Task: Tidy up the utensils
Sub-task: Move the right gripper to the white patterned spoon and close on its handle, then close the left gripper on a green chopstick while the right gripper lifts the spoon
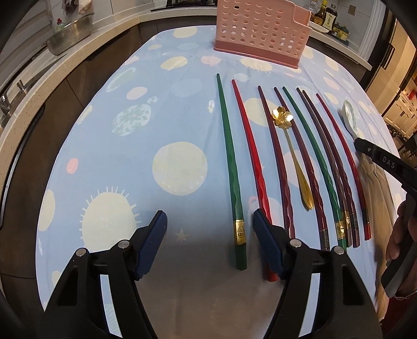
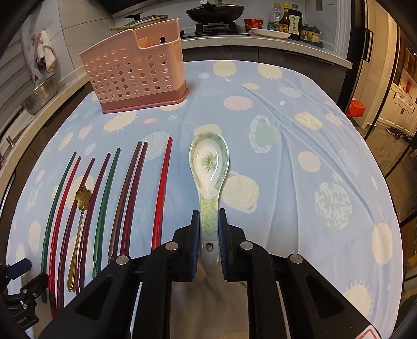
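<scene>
The black housing of the right gripper (image 1: pixel 385 161) carries the white letters "DAS". The ceramic spoon (image 2: pixel 209 167), white with a pale green crackle handle and a green motif in its bowl, lies on the blue patterned tablecloth (image 2: pixel 299 161), right of 8 chopsticks. The right gripper (image 2: pixel 209 216) is clamped on its handle. The left gripper (image 1: pixel 209 221) stands open around the green chopstick (image 1: pixel 229 161), pads clear.

A blue patterned cloth (image 2: pixel 299 109) covers the surface. On the counter behind it: a black wok (image 2: pixel 215 11) on a stove, sauce bottles (image 2: pixel 289 22), a white plate (image 2: pixel 271 33). A metal colander (image 1: pixel 70 35) sits at left.
</scene>
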